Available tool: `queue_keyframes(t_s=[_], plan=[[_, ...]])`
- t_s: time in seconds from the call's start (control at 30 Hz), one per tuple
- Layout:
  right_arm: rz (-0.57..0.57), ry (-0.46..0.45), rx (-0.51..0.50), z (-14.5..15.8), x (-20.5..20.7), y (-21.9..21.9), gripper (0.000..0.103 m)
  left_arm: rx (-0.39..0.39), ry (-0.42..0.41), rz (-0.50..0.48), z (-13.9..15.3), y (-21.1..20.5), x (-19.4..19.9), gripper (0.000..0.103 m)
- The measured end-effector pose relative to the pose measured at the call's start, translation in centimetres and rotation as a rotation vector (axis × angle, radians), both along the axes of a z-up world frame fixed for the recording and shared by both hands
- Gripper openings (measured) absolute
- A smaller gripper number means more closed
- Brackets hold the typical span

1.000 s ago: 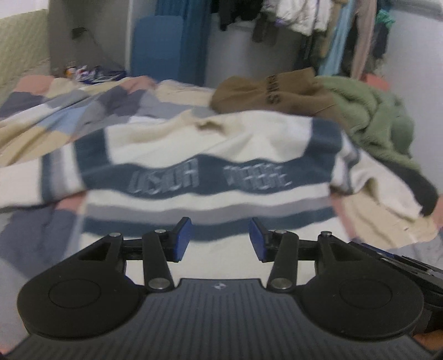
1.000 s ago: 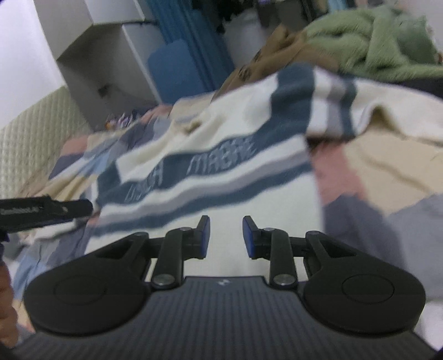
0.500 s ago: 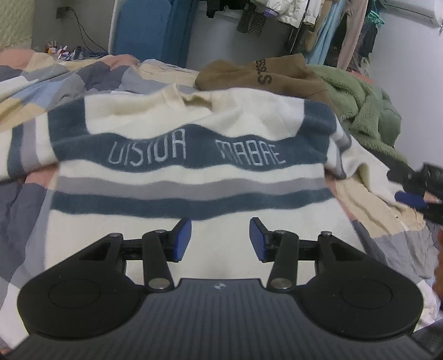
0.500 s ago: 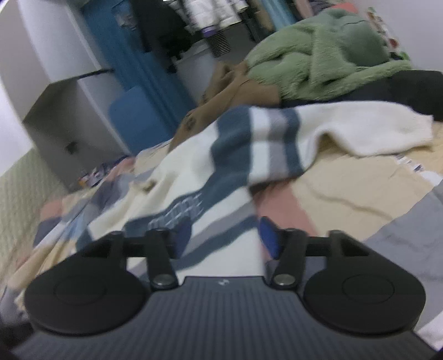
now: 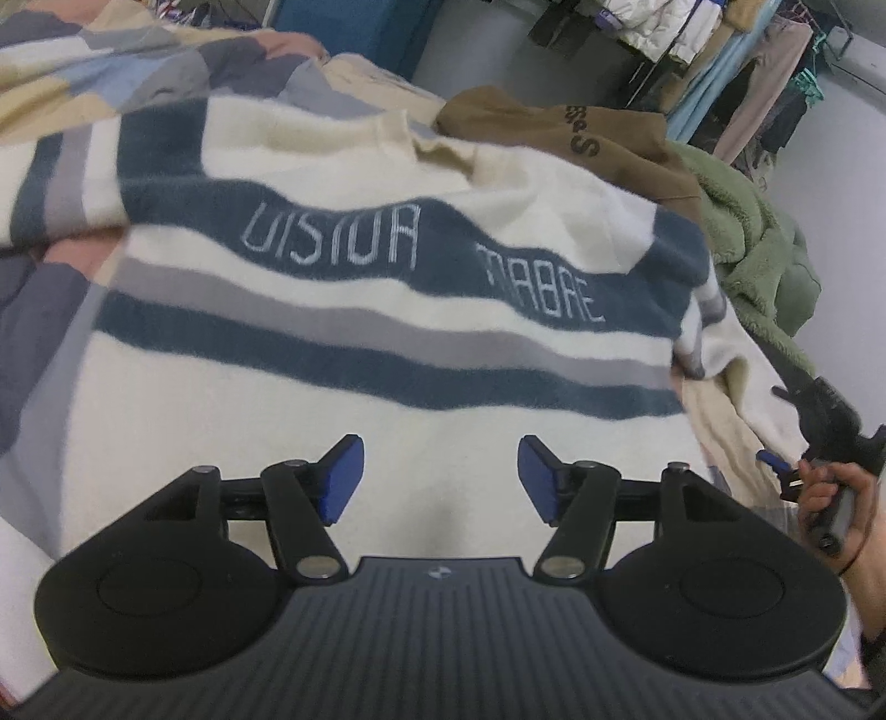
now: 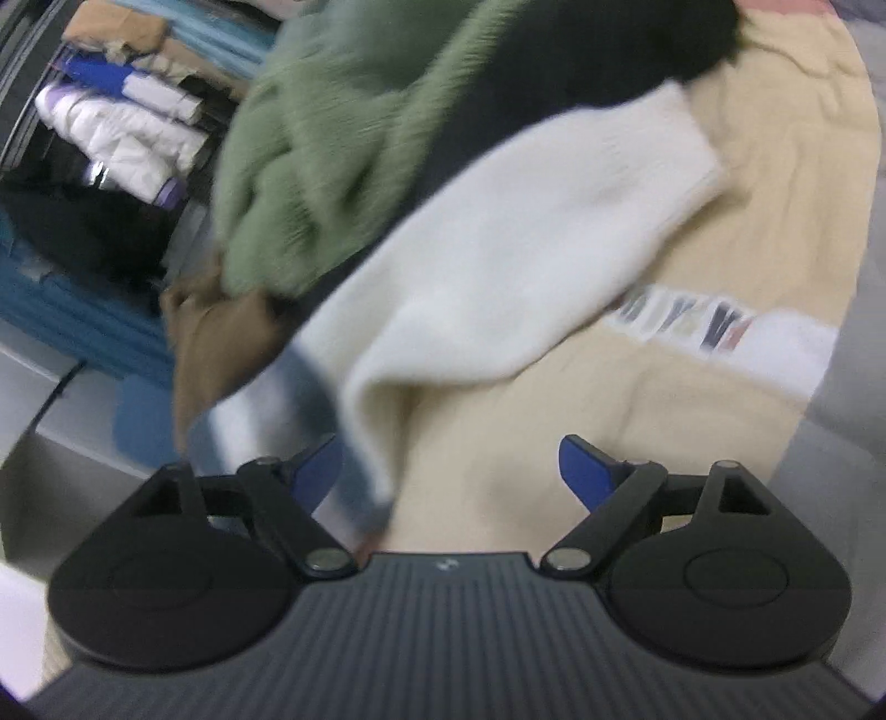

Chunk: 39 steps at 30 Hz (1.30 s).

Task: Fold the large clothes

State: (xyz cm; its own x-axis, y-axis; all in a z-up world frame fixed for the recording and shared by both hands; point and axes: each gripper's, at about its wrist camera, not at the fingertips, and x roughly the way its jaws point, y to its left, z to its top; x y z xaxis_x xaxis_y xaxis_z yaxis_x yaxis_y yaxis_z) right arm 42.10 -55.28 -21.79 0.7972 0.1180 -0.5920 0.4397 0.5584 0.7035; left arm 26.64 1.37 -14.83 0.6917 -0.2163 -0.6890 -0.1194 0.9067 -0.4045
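A cream sweater (image 5: 343,310) with navy and grey stripes and lettering lies spread front-up on the bed. My left gripper (image 5: 440,479) is open and empty above the sweater's lower body. The sweater's right sleeve (image 6: 498,266) lies stretched over the bedding in the right wrist view. My right gripper (image 6: 448,471) is open wide and empty, just short of the sleeve's upper part. The right gripper also shows at the right edge of the left wrist view (image 5: 775,465), held in a hand.
A brown garment (image 5: 559,138) and a green fleece (image 5: 753,249) lie piled behind the sweater's right shoulder; the fleece (image 6: 332,160) is beside the sleeve. A patchwork bed cover (image 5: 111,72) lies under everything. Hanging clothes (image 5: 720,50) are at the back.
My right gripper has opened wider and swung right, toward the sweater's right sleeve. My left gripper has moved closer over the sweater body and opened wider.
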Motion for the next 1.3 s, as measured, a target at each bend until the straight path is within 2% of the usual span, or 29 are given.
queue_keyframes(t_s=[0.1,0.37,0.47,0.5,0.53,0.6,0.7,0.9,1.0,1.07,1.17,1.3], plan=[[0.009,0.011,-0.114,-1.5,1.5,-1.3,0.085,-0.004,0.013,0.0,-0.6,-0.3,0.6,0.067],[-0.119,-0.177,-0.142,-3.1,2.2,-4.9,0.085,0.011,0.043,0.012,-1.5,-1.3,1.7,0.068],[-0.178,-0.241,-0.126,-3.0,1.5,-5.6,0.061,0.022,0.048,0.027,-1.7,-1.4,2.1,0.068],[-0.206,-0.253,-0.129,-2.8,1.6,-6.2,0.04,0.031,0.047,0.028,-1.7,-1.5,2.1,0.068],[-0.238,-0.254,-0.147,-2.5,1.6,-6.9,0.014,0.039,0.045,0.03,-1.8,-1.6,2.2,0.068],[-0.27,-0.289,-0.175,-1.4,1.1,-7.7,0.012,0.055,0.043,0.03,-1.9,-1.9,2.2,0.068],[-0.257,-0.311,-0.253,1.0,1.0,-8.9,0.012,0.095,0.038,0.023,-2.0,-2.4,2.3,0.068],[-0.272,-0.225,-0.393,3.4,2.3,-12.6,0.011,0.235,0.057,0.016,-3.1,-4.3,2.5,0.068],[-0.234,-0.192,-0.458,4.7,3.4,-12.3,0.011,0.303,0.057,-0.013,-3.4,-5.2,2.5,0.069],[-0.209,-0.204,-0.492,5.8,2.9,-11.5,0.011,0.3,0.056,-0.02,-3.3,-5.2,2.5,0.073],[-0.16,-0.264,-0.527,8.4,3.1,-9.4,0.011,0.232,0.049,0.01,-3.0,-4.4,2.5,0.074],[-0.011,-0.364,-0.636,13.1,2.9,-4.1,0.011,0.179,0.04,0.041,-2.9,-3.8,2.2,0.074]])
